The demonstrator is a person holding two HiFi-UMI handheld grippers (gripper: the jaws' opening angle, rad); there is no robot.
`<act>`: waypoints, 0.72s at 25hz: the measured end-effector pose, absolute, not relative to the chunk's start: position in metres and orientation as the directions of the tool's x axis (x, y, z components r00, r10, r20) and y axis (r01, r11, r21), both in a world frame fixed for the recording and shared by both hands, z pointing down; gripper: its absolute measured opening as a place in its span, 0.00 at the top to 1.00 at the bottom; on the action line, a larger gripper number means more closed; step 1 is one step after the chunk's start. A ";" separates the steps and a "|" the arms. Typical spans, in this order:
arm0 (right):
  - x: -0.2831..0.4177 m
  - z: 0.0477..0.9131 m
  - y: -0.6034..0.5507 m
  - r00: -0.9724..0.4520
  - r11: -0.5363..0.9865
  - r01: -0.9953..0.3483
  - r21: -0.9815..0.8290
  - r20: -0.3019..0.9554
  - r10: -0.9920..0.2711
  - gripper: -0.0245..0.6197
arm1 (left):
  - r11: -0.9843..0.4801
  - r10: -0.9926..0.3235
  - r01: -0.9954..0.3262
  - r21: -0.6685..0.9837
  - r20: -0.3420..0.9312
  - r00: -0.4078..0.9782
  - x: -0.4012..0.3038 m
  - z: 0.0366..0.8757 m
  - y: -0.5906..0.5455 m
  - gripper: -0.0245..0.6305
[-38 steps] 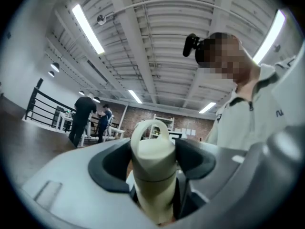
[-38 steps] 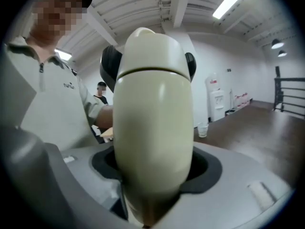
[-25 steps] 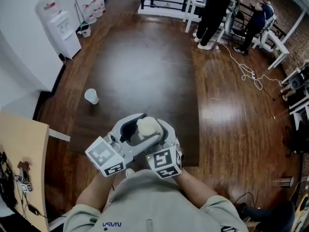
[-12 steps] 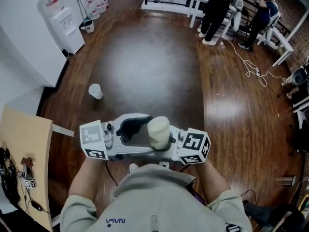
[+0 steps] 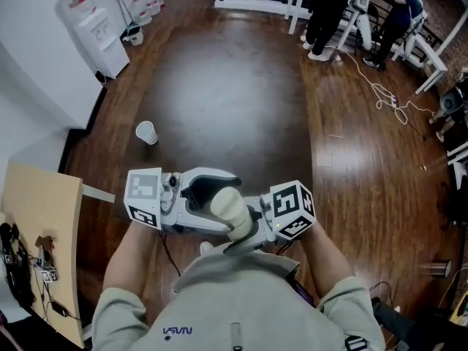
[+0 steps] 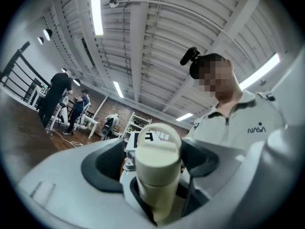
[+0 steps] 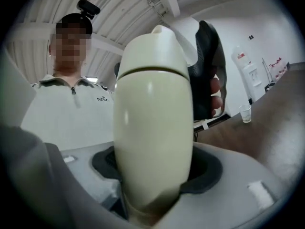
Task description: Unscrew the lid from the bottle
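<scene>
Dark wooden floor [image 5: 219, 86] stretches away below, with a white paper cup [image 5: 146, 131] standing on it, well clear of the work. In the head view the two tools have swung apart since a second ago. Their marker cubes were huddled side by side then and now sit one out to each side. The cream-coloured, round-bodied bottle [image 5: 232, 209] slants between the left gripper [image 5: 219, 200] and the right gripper [image 5: 250, 234].

In the left gripper view, its jaws have just been opening and now stand slack around the matching cream lid [image 6: 157, 149] with its loop handle. The black pads [image 6: 102, 168] are not pressing it, and a gap shows on one side. I'd read that as letting go to take a fresh bite for another twist, since the lid looks seated yet.

In the right gripper view, the jaws are clamped on the bottle's body, which rises from between them, lid end farthest away.
</scene>
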State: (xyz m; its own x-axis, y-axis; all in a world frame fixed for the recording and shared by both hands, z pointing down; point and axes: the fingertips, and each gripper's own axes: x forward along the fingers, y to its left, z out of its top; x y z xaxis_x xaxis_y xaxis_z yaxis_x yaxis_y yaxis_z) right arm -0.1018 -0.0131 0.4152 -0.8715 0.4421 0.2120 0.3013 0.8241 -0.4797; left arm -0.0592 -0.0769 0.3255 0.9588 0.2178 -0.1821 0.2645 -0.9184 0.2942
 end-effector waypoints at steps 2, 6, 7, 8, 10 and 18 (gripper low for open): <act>-0.102 0.418 -0.016 -0.876 0.835 0.283 -0.472 0.228 0.426 0.49 | -0.919 0.231 0.272 0.286 -0.170 0.958 -0.056 0.327 -0.073 0.48; -0.102 0.425 -0.034 -0.906 0.888 0.173 -0.425 0.286 0.313 0.49 | -0.942 0.151 0.187 0.279 -0.147 0.978 -0.054 0.332 -0.083 0.50; -0.102 0.429 -0.042 -0.914 0.908 0.121 -0.401 0.312 0.259 0.49 | -0.950 0.116 0.150 0.273 -0.136 0.984 -0.054 0.333 -0.088 0.50; -0.103 0.433 -0.051 -0.920 0.928 0.057 -0.368 0.342 0.193 0.49 | -0.958 0.077 0.107 0.265 -0.121 0.990 -0.053 0.335 -0.092 0.50; -0.105 0.443 -0.073 -0.914 0.957 -0.099 -0.274 0.406 0.022 0.49 | -0.970 -0.022 -0.001 0.244 -0.085 0.996 -0.054 0.338 -0.103 0.50; -0.083 0.445 -0.156 -0.640 0.747 -0.651 0.137 0.430 -0.637 0.49 | -0.861 -0.487 -0.475 0.183 -0.023 0.873 -0.048 0.338 -0.140 0.54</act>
